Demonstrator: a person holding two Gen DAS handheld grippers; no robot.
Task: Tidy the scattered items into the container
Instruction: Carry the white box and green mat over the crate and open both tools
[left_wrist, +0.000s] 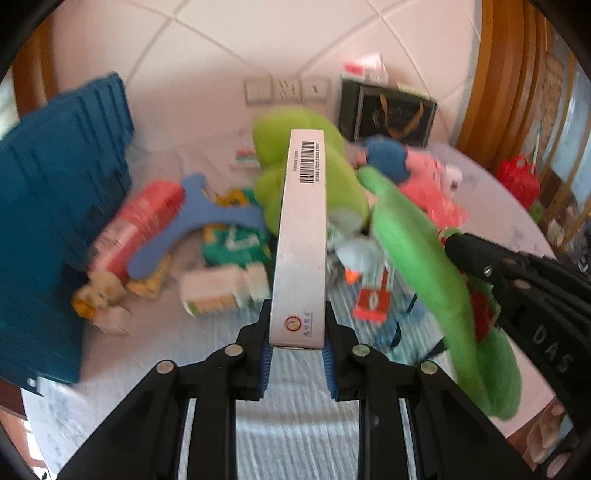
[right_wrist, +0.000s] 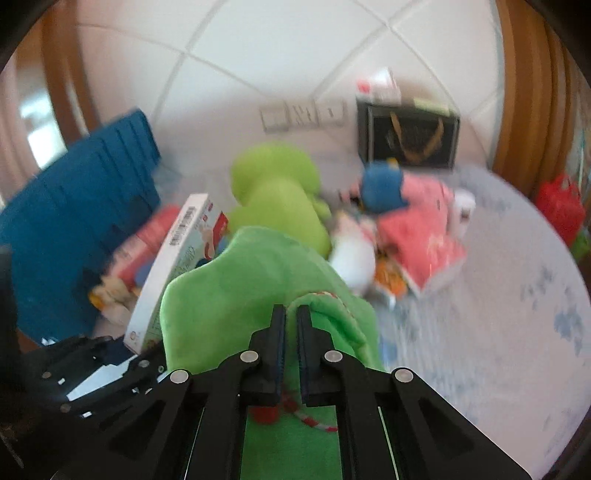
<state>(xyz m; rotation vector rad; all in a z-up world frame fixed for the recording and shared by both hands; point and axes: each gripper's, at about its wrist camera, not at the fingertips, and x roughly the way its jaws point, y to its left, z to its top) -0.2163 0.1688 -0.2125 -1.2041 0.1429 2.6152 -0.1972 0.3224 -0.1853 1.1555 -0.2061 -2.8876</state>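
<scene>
My left gripper (left_wrist: 297, 325) is shut on a flat white box (left_wrist: 301, 236) with a barcode on its edge, held up on edge above the table. My right gripper (right_wrist: 291, 325) is shut on a green cloth toy (right_wrist: 236, 291) with red trim, which hangs from it. The same green cloth toy (left_wrist: 417, 251) and right gripper (left_wrist: 465, 254) show at the right of the left wrist view. The white box (right_wrist: 162, 280) and left gripper (right_wrist: 136, 354) appear at the left of the right wrist view. A dark blue container (left_wrist: 55, 206) stands at the left.
On the patterned tablecloth (right_wrist: 498, 314) lie a lime green plush (left_wrist: 325, 173), a blue hanger-like piece (left_wrist: 199, 221), a red packet (left_wrist: 136, 225), green packets (left_wrist: 236, 243), a white bottle (left_wrist: 221, 291), a small red box (left_wrist: 371, 302) and a pink-and-blue toy (right_wrist: 410, 218). A black gift bag (left_wrist: 384, 114) stands at the wall.
</scene>
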